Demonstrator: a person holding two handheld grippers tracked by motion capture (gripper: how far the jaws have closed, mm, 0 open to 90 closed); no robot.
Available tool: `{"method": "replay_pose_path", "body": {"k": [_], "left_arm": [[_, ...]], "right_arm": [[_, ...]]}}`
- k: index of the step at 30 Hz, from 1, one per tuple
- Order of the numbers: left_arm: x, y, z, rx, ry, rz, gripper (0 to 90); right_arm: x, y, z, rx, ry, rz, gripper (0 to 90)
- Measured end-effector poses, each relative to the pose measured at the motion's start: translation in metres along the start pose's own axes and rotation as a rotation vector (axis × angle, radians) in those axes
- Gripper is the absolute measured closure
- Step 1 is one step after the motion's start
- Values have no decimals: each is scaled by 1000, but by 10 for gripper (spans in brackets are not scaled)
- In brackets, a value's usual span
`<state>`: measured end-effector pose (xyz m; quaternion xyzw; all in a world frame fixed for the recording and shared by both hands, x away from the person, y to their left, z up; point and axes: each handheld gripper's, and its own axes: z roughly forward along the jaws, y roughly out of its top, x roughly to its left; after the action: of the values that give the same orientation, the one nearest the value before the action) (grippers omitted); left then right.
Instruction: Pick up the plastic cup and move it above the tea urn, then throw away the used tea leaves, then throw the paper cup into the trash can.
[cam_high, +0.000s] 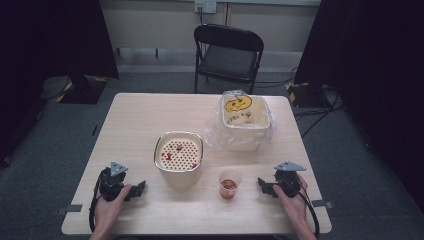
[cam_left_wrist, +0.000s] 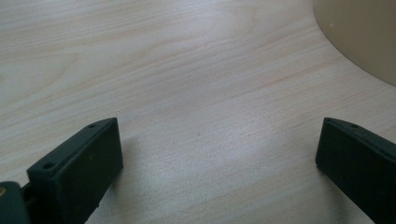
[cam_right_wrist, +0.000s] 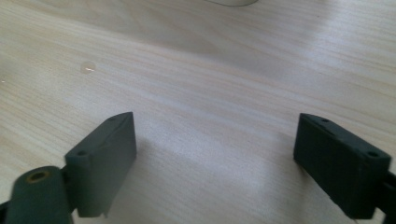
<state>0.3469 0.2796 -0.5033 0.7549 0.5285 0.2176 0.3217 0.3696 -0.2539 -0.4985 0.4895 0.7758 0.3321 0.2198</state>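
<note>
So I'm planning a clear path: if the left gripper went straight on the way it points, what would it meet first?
Probably the beige container with the perforated insert: the left gripper points right along the table, jaws open, bare wood between. Depth is unclear.

Your forearms are bare, no sleeves. Your left tongs (cam_high: 134, 190) and right tongs (cam_high: 266, 186) are black, each topped by a grey three-cornered plate, trailing black cable. Their flat jaws carry small screw holes.
</note>
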Motion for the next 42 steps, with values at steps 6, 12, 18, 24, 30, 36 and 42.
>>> {"method": "replay_pose_path", "body": {"k": [6,12,18,24,30,36,42], "left_arm": [[0,0,0,0,0,0,0],[0,0,0,0,0,0,0],[0,0,0,0,0,0,0],[0,0,0,0,0,0,0],[0,0,0,0,0,0,0],[0,0,0,0,0,0,0],[0,0,0,0,0,0,0]], "right_arm": [[4,2,-6,9,50,17,162],[15,5,-12,-13,84,-17,179],[32,8,-18,-23,166,-66,214],[50,8,-21,-15,234,-118,207],[67,9,-22,3,303,-167,200],[80,13,-20,-24,358,-202,187],[93,21,-12,-45,397,-199,164]]}}
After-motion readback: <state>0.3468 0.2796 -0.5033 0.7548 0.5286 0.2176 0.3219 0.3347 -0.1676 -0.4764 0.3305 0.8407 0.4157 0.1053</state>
